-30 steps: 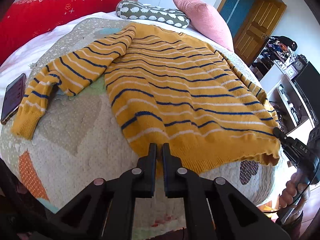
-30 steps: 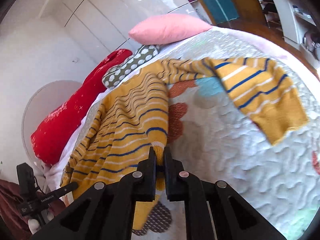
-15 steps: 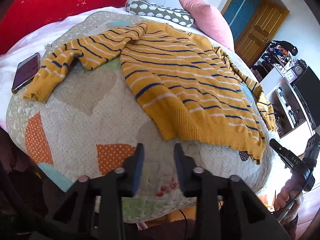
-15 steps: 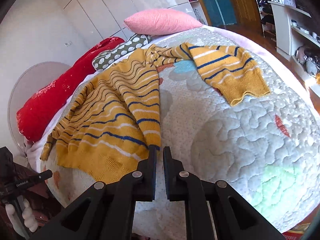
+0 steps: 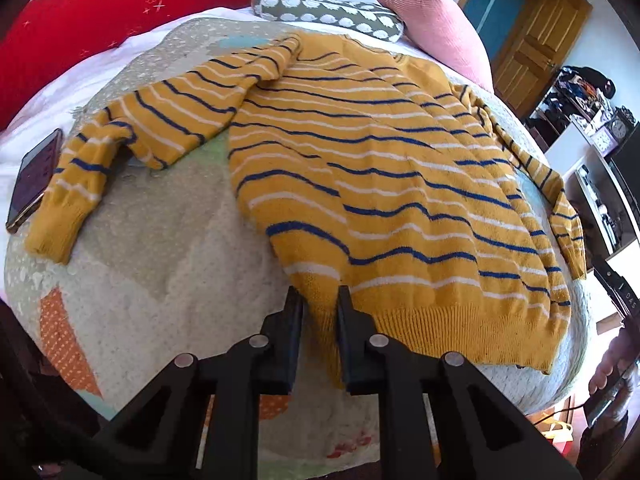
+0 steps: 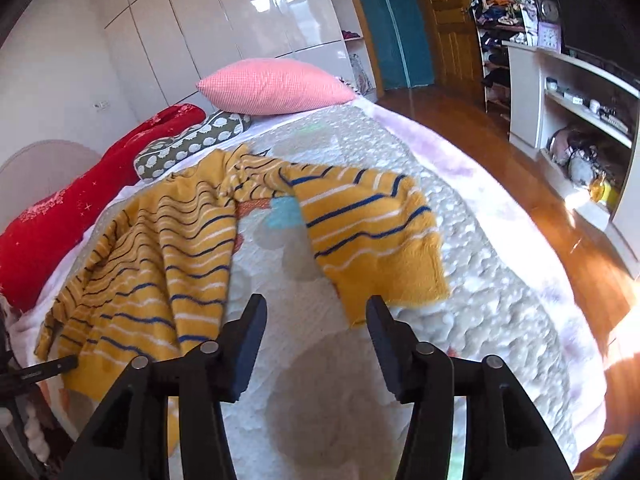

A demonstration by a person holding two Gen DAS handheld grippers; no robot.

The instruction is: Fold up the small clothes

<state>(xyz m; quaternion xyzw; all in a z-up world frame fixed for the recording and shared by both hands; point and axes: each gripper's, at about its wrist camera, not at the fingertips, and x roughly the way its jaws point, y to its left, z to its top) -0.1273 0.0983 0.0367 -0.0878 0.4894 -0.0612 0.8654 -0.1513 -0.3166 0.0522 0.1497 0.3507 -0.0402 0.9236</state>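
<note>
Sweater [image 5: 384, 184] hem, at its lower left corner, is framed by the left tool [image 5: 319, 312], whose jaws stand slightly parted around the ribbed edge. The right tool [image 6: 316, 316] is spread wide above the quilted bed [image 6: 460, 320], just short of a sleeve cuff [image 6: 384, 276]. Mustard knit with blue and white stripes is laid flat. A phone [image 5: 34, 180] is shown only by the left view.

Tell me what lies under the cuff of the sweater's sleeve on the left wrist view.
The mustard striped knit sweater's cuff rests on the pale quilted bedspread and overlaps one edge of a dark smartphone. How far the phone reaches beneath is hidden.
</note>
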